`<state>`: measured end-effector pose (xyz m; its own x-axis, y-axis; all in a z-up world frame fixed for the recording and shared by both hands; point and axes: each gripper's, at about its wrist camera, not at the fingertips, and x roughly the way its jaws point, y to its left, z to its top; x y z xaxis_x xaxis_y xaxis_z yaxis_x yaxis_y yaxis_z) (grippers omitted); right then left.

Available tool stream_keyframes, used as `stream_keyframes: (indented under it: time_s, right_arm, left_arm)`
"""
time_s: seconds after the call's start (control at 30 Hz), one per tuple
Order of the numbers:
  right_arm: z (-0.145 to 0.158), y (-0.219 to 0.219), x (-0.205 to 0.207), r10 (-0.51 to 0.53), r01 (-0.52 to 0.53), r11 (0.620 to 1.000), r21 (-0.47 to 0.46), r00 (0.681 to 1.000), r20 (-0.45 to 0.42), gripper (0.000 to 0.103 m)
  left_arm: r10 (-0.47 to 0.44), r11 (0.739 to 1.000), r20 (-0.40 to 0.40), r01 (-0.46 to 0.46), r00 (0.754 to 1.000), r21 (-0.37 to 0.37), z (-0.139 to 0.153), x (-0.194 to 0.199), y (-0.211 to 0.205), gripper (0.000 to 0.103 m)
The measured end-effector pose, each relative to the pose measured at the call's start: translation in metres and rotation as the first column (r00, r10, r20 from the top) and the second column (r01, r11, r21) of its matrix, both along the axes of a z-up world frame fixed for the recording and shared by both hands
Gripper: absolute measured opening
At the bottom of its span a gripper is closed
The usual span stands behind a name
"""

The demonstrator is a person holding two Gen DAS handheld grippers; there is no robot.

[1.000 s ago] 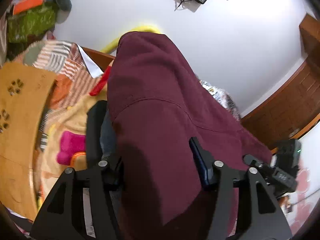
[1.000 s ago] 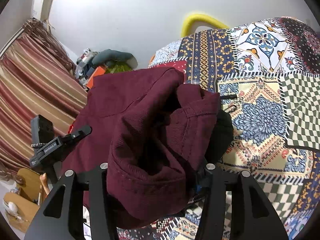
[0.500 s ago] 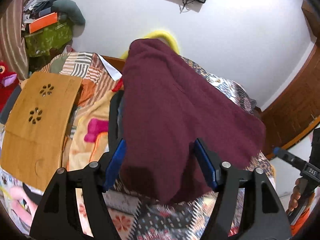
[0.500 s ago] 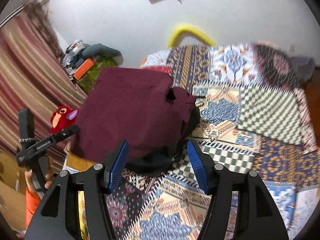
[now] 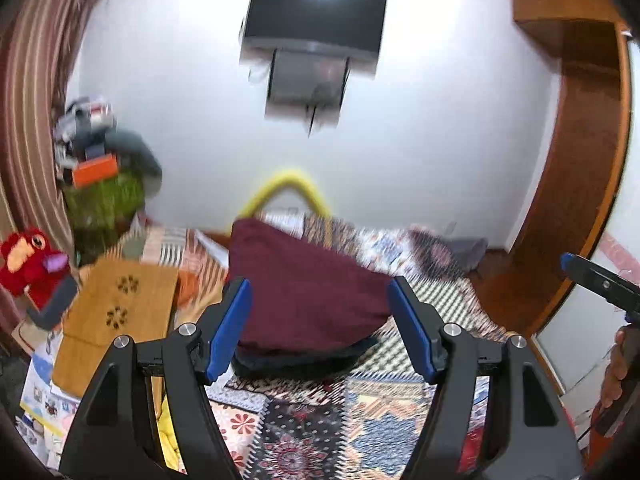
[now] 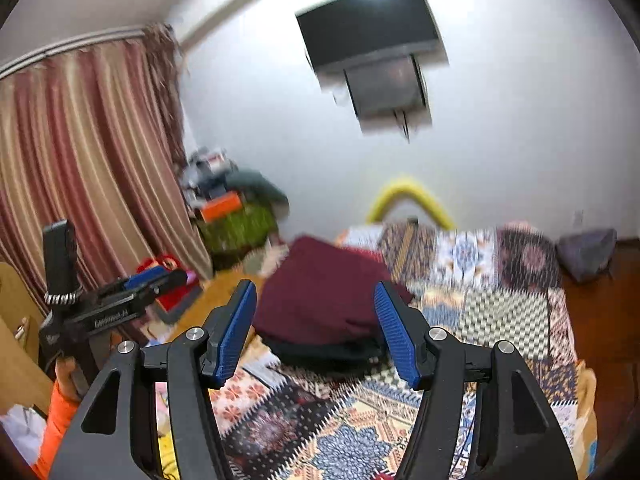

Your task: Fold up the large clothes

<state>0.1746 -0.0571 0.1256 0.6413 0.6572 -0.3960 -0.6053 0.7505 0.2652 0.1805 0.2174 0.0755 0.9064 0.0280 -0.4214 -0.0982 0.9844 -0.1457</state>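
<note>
Claws first: the left gripper [image 5: 319, 328] has its jaws spread wide with nothing between the blue pads [image 5: 230, 330], and it points slightly downward over the patchwork quilt [image 5: 360, 412]. The right gripper [image 6: 316, 334] is likewise spread and empty, tilted a little down toward the same spot; its jaws have just been opening, with no cloth left between them. In the right wrist view the left gripper [image 6: 120, 300] shows at the left edge, held by a hand [image 6: 66, 376] with an orange sleeve [image 6: 54, 432]. In the left wrist view the right gripper shows at the right edge.

The folded maroon garment [image 5: 304, 292] lies on a dark garment [image 5: 304, 360] on the quilt, well apart from both claws. A wooden board [image 5: 116, 320] lies just left of it, and a red plush toy [image 5: 28, 260] beyond that.

A second ago both claws were clamped on the maroon cloth, which filled each view. Since then both have let go and pulled up and back, so the wall-mounted screen [image 5: 316, 20] and the striped curtain [image 6: 80, 160] now show
</note>
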Motion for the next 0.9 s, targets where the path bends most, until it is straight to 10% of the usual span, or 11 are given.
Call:
stream_keyframes:
  time_s: [0.33,0.57,0.77,0.9]
  right_arm:
    - [0.017,-0.01,-0.095,-0.021,0.003,0.997,0.075,0.969,0.244,0.062]
    - [0.0,0.002,-0.118,-0.09,0.08,0.996,0.043,0.939,0.333,0.074]
    - [-0.001,0.007,-0.12,-0.133,0.131,0.991,0.027,0.934,0.333,0.092]
    - [-0.003,0.005,-0.12,-0.169,0.168,0.985,0.032,0.925,0.341,0.103]
  left_arm:
    - [0.041,0.983,0.282,-0.089,0.959,0.16,0.011,-0.125,-0.062,0.072]
    - [0.097,0.971,0.359,-0.167,0.928,0.169,-0.003,-0.167,-0.081,0.074]
    - [0.144,0.96,0.398,-0.226,0.906,0.166,-0.009,-0.18,-0.083,0.103]
    - [0.149,0.958,0.389,-0.231,0.909,0.173,-0.013,-0.18,-0.084,0.103]
